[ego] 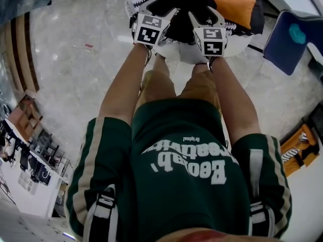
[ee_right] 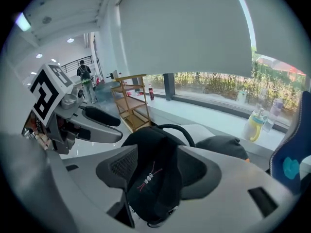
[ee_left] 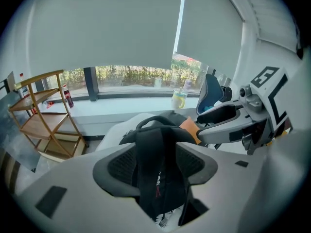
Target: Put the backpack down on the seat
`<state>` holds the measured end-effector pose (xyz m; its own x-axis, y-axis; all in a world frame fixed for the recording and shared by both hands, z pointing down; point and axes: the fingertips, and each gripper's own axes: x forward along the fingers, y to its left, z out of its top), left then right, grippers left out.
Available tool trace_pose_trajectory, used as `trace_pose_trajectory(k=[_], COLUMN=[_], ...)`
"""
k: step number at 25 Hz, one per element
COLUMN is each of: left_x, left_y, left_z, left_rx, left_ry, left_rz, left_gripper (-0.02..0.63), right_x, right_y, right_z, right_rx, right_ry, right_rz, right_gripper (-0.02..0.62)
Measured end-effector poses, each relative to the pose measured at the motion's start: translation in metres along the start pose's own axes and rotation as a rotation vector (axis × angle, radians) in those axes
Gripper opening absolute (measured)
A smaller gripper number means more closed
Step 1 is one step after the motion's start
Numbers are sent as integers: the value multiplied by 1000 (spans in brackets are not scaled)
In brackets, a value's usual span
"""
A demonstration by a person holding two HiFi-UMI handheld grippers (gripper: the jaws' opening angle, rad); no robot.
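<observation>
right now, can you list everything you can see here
backpack: one, black, on the seat
seat: one, white, under the backpack
pad: one, orange, at the backpack's right side
chair: one, blue, right of the seat
rack: one, wooden, at the far left
cup: one, yellow, on the windowsill
bystander: one, dark clothes, far off beyond the rack
left gripper: one, grey, jaws closed on a backpack strap
right gripper: one, grey, jaws closed on the other strap

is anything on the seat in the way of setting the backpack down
An orange cushion lies on the white seat, just right of the backpack. The part of the seat directly under the backpack is hidden, so I cannot tell whether that spot is bare.
</observation>
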<state>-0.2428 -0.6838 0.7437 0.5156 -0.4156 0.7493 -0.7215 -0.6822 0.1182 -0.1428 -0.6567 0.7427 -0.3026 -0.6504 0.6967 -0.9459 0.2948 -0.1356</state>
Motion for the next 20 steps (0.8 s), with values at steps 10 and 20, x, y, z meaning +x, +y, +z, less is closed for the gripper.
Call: trace_pose_trajectory(k=[10, 20], left_x=[-51, -126], left_y=[-34, -96], left_z=[57, 146], left_rx=[9, 38], left_ry=[-142, -348], left_rz=[87, 191], left_gripper=[20, 18], right_x=[-70, -175], right_y=[4, -7], right_z=[46, 107], right_rx=[-97, -153], right_ry=[-110, -318], right_rz=[40, 178], right_gripper=[35, 34])
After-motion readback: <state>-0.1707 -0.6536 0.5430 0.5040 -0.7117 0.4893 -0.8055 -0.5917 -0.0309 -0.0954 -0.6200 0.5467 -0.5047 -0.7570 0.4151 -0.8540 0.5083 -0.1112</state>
